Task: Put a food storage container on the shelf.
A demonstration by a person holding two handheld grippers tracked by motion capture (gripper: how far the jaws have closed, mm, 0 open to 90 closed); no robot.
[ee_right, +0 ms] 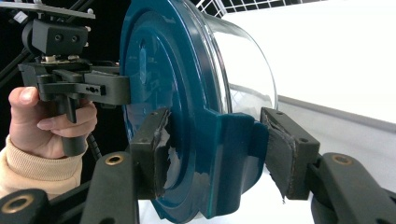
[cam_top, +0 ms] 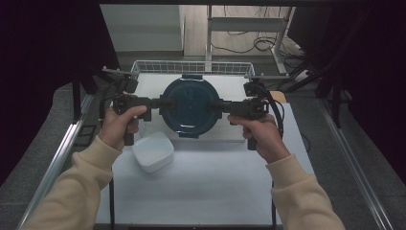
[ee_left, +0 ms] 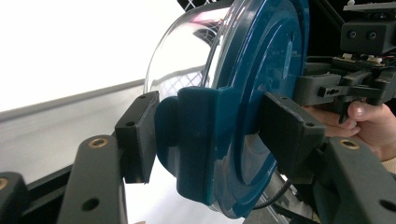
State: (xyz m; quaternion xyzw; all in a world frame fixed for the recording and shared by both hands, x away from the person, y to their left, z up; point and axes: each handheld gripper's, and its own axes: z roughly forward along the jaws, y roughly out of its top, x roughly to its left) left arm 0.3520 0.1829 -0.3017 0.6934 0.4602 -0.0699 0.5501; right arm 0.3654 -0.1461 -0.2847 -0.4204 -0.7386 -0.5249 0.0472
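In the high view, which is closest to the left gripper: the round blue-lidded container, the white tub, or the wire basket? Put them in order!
Starting from the left gripper:
1. Blue-lidded container, held right at the gripper, in the middle.
2. White tub, on the table just below the gripper, toward the person.
3. Wire basket, along the table's far edge.

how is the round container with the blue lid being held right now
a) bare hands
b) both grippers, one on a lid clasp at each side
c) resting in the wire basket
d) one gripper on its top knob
b: the left gripper and the right gripper each clamp a side clasp of the blue-lidded container, which both gripper views show between the jaws.
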